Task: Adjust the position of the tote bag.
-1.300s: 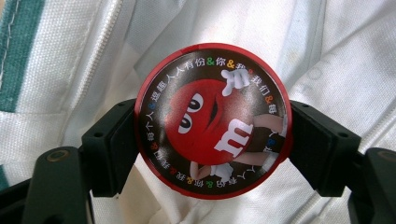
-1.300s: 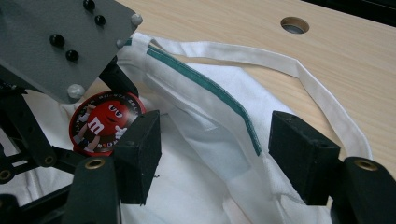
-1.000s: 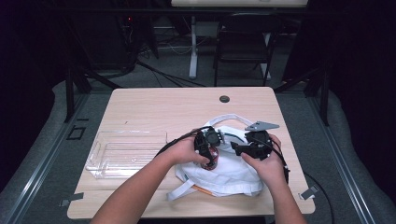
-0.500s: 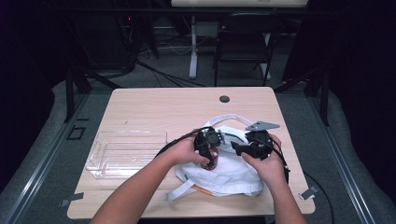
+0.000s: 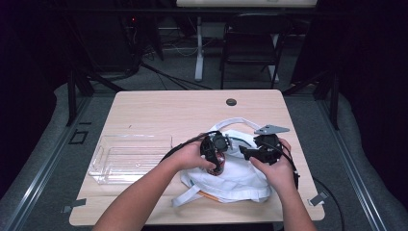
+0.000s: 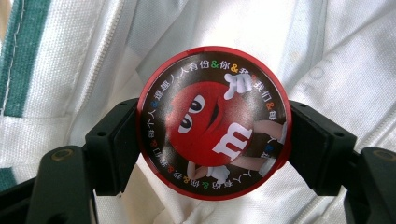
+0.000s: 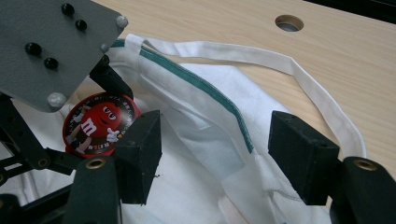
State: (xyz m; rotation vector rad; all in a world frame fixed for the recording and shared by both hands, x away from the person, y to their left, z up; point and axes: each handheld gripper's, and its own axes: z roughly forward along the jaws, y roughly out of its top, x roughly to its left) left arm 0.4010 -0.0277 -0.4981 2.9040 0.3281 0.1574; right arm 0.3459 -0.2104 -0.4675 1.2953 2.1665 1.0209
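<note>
My left gripper (image 6: pixel 212 140) is clamping a round red candy tin (image 6: pixel 214 122) directly above the white tote bag (image 7: pixel 210 154). My right gripper (image 7: pixel 224 154), jaws apart, is straddling the bag's green-trimmed opening (image 7: pixel 205 88); I'm judging it should pinch that edge and lift before the tin goes in.

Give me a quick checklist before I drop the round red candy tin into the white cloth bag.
1. Grip on the round red candy tin: ok, the left gripper has both jaws pressed on its rim.
2. Tin position: ok, it hangs over the white cloth bag with green trim, above the fabric.
3. Right gripper on the bag's edge: not ok, its jaws stand open astride the green-trimmed hem, holding nothing.
4. Bag mouth open: cannot tell, the fabric looks crumpled and no clear opening shows.
5. White strap out of the way: ok, it lies on the wooden table, off to the side.
</note>
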